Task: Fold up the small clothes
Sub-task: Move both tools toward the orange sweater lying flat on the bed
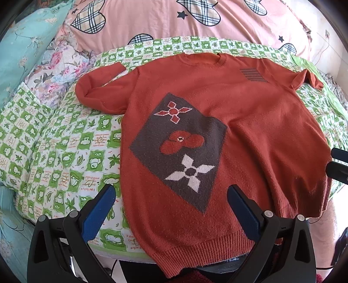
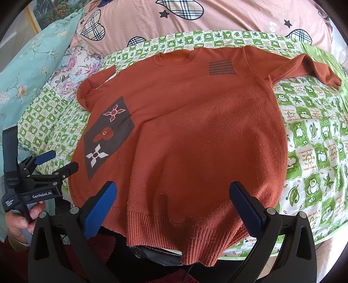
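A small rust-orange knitted sweater [image 1: 250, 130] [image 2: 206, 141] lies face up and spread flat on a green-and-white checked quilt [image 1: 65, 152] [image 2: 315, 152]. A brown patch with flower shapes [image 1: 180, 148] [image 2: 106, 135] sits on its lower left front. Both sleeves are bent near the shoulders: the left sleeve [image 1: 97, 87] and the right sleeve [image 2: 315, 67]. My left gripper [image 1: 171, 196] hovers open over the hem's left part, holding nothing. Over the hem's middle, my right gripper [image 2: 171, 191] is open too. The left gripper [image 2: 58, 161] also shows in the right wrist view, beside the sweater's left edge.
A pink duvet with plaid hearts [image 1: 174, 19] [image 2: 217, 17] is heaped behind the sweater. A teal floral pillow [image 1: 24, 48] [image 2: 32, 65] and a floral cloth [image 1: 58, 67] lie at the left. A hand [image 2: 19, 219] holds the left gripper's handle. The bed's front edge runs under the hem.
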A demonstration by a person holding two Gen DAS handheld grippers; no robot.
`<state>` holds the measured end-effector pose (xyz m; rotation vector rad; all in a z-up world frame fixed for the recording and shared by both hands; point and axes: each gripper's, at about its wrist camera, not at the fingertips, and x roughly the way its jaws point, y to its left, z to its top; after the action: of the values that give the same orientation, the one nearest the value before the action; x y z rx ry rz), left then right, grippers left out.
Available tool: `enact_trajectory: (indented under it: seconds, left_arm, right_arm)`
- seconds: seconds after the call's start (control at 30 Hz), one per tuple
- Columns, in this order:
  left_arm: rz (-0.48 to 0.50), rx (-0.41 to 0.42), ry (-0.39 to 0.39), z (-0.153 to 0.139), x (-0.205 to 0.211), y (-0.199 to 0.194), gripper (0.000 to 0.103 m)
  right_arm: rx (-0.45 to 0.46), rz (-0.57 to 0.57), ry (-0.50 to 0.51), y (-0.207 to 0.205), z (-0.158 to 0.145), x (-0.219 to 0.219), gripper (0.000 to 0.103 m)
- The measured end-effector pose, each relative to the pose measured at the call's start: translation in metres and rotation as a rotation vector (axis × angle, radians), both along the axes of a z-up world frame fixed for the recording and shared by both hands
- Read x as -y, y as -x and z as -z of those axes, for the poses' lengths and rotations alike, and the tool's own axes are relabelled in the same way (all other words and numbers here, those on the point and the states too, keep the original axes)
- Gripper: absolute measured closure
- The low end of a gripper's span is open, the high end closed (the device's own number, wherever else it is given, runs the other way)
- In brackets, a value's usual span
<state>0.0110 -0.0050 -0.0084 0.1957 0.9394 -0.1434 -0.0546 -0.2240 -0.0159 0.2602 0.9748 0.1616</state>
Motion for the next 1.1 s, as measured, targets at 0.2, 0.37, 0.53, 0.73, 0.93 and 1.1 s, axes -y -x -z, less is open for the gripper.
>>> enact_trajectory:
  seconds: [0.2,0.37,0.53,0.73,0.93,1.1]
  left_arm:
    - [0.01,-0.003,0.001,0.003,0.005,-0.004,0.001]
    - [0.013,-0.017,-0.003,0.005,0.009,-0.009,0.001]
    - [0.017,-0.004,0.024,0.004,0.01,-0.013,0.001]
    - [0.04,0.019,0.075,0.001,0.014,-0.024,0.001]
    - [0.057,0.078,0.094,-0.006,0.023,-0.044,0.001]
    - [0.045,0.004,0.132,-0.006,0.027,-0.071,0.001]
  right_arm:
    - [0.008,0.009,-0.052,-0.003,0.005,0.006,0.0]
    - [0.033,0.012,-0.061,-0.007,0.005,0.011,0.0]
    - [0.032,0.035,-0.084,-0.011,0.004,0.023,0.0]
    - [0.069,0.117,-0.07,-0.017,0.001,0.059,0.0]
    - [0.064,0.267,-0.085,-0.031,0.003,0.13,0.007]
    - [0.09,0.458,-0.143,-0.049,0.0,0.223,0.021]
